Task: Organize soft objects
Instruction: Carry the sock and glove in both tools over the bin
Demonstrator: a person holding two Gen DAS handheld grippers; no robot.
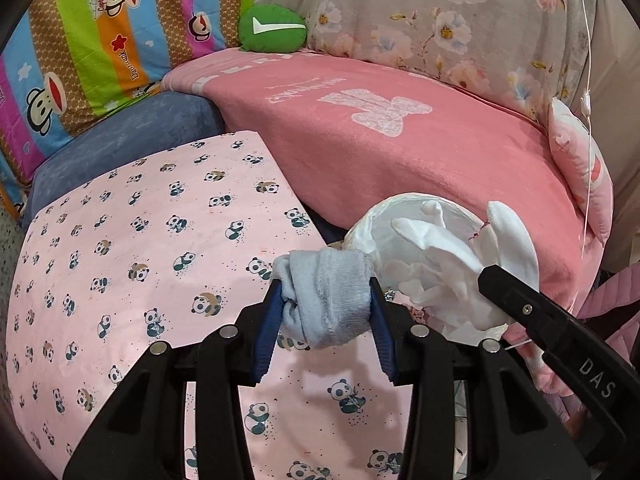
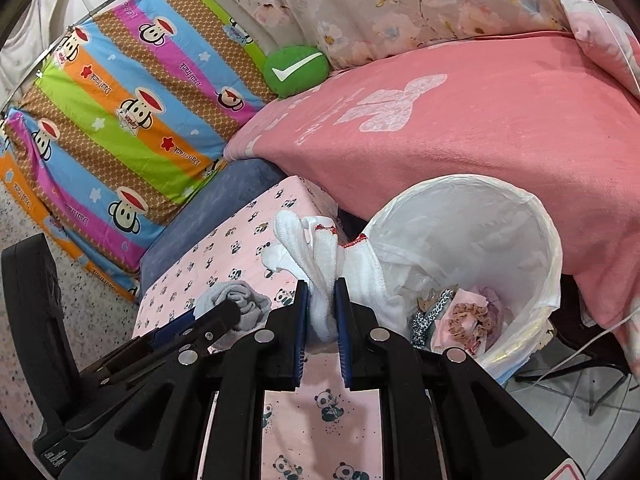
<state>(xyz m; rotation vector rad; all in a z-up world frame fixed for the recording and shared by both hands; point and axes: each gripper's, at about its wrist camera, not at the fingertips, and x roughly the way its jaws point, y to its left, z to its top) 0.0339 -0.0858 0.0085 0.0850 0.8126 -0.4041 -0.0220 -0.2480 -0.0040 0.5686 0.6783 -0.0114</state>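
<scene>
Left wrist view: left gripper [image 1: 326, 298] clamped a rolled grey terry sock [image 1: 326, 300] at frame centre.
Right gripper [image 2: 321, 300] pinched a white knitted glove [image 2: 324, 264] beside the bag-lined round bin [image 2: 540, 240] holding frilly fabric scraps [image 2: 466, 316].

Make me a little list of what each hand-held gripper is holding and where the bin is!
left hand-held gripper: shut on a rolled grey sock
right hand-held gripper: shut on a white glove
bin: white bag lining, beside the panda sheet, scrunchies inside
behind: pink blanket, green checkmark cushion
</scene>
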